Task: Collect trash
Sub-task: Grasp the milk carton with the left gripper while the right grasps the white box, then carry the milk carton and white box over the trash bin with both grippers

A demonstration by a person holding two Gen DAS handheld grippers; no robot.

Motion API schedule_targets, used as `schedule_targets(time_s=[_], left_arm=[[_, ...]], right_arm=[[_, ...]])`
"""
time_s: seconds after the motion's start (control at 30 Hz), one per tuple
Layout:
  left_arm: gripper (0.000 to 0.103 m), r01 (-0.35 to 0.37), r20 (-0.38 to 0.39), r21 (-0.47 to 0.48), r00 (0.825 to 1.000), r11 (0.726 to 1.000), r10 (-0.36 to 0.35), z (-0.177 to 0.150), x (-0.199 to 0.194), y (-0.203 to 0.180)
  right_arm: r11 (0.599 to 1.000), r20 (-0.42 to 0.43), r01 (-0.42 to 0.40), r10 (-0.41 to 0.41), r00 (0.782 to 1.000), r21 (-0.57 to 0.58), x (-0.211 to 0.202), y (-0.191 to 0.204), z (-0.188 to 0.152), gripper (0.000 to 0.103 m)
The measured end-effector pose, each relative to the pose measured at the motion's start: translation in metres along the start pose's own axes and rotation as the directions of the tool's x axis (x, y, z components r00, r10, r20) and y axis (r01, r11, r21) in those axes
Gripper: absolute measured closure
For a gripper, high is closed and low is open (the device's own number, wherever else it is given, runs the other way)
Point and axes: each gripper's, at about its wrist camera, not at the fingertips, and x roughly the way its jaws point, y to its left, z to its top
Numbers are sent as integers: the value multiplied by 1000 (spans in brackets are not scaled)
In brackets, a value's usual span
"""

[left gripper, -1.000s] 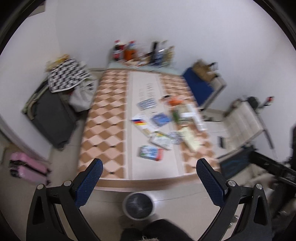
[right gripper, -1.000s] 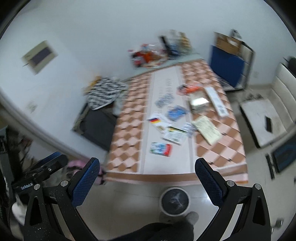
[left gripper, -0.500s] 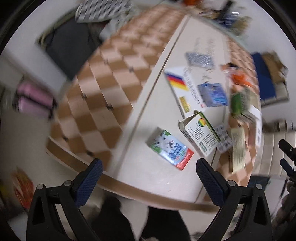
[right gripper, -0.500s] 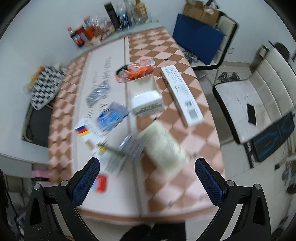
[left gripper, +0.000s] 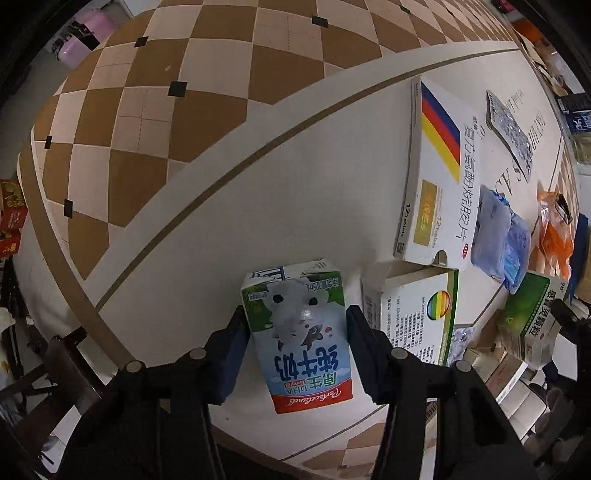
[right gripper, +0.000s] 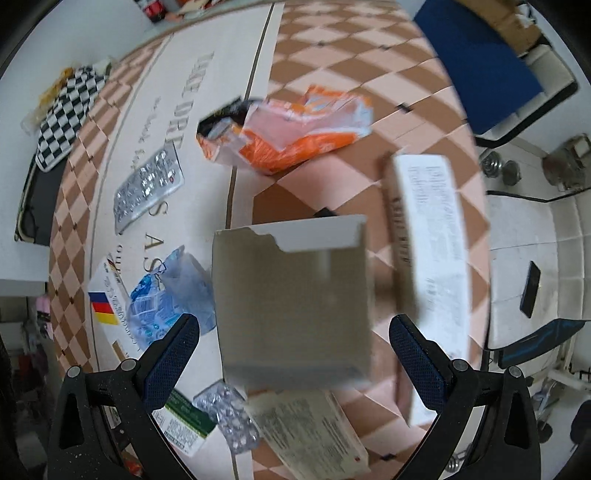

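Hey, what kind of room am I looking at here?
Probably a lived-in room at home, though that's a guess: a long checkered table strewn with medicine boxes, a milk carton and pill blister packs, with a white sofa seat alongside.

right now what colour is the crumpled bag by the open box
Orange and white bag, clearest in the right wrist view.

The counter [left gripper: 155, 122] has a brown-and-tan diamond-check top crossed by a broad pale band with a thin brown line. White walls [right gripper: 92, 33] stand behind it. A blue panel [right gripper: 476, 74] and pale floor [right gripper: 524, 229] lie beside it; a dark flat object [right gripper: 530, 284], perhaps a phone, rests there.
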Motion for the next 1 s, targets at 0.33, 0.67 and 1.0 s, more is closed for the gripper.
schedule_targets(time_s=[0.33, 0.67, 1.0], left_arm=[[55, -154, 187, 219, 976, 964, 114, -8, -48, -24], [55, -270, 419, 475, 906, 838, 55, -55, -126, -16], [55, -220, 416, 710, 897, 669, -146, -110, -155, 71]], right_arm=[[999, 14, 12, -12, 1000, -34, 3, 14, -5, 31], [994, 215, -15, 38, 976, -107, -75, 31, -80, 31], [992, 305, -120, 103, 947, 38, -126, 61, -272, 31]])
